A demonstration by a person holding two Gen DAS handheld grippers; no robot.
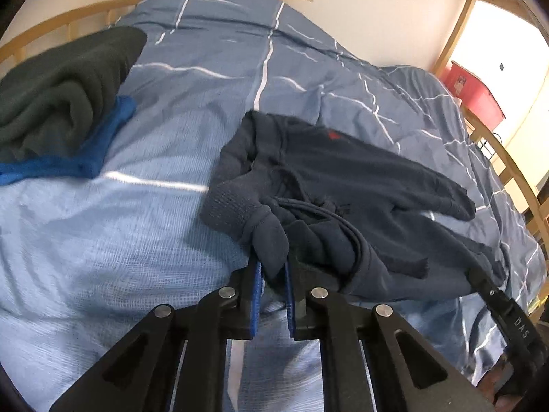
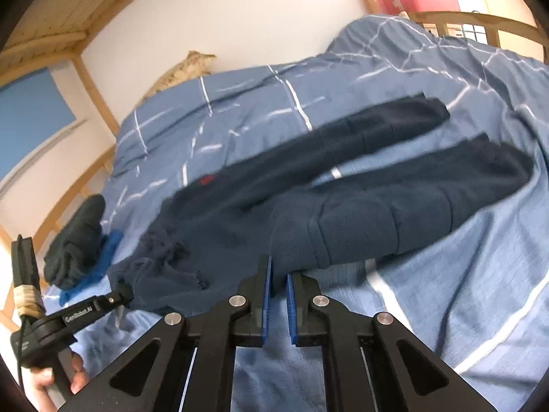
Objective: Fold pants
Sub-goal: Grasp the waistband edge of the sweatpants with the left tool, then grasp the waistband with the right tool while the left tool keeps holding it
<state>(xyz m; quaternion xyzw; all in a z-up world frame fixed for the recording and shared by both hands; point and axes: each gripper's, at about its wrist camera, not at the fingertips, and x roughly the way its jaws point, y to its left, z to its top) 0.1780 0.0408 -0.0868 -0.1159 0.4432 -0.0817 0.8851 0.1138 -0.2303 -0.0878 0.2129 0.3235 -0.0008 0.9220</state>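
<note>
Pants (image 2: 343, 206), navy with a small red logo, lie on my blue checked duvet (image 1: 223, 68). My left gripper (image 1: 272, 271) is clamped on a bunched fold at the waistband; my right gripper (image 2: 278, 274) is pinched on the cloth's near edge. "GenRobot.AI" reads on the left gripper's body, "DAS" on the right's.
</note>
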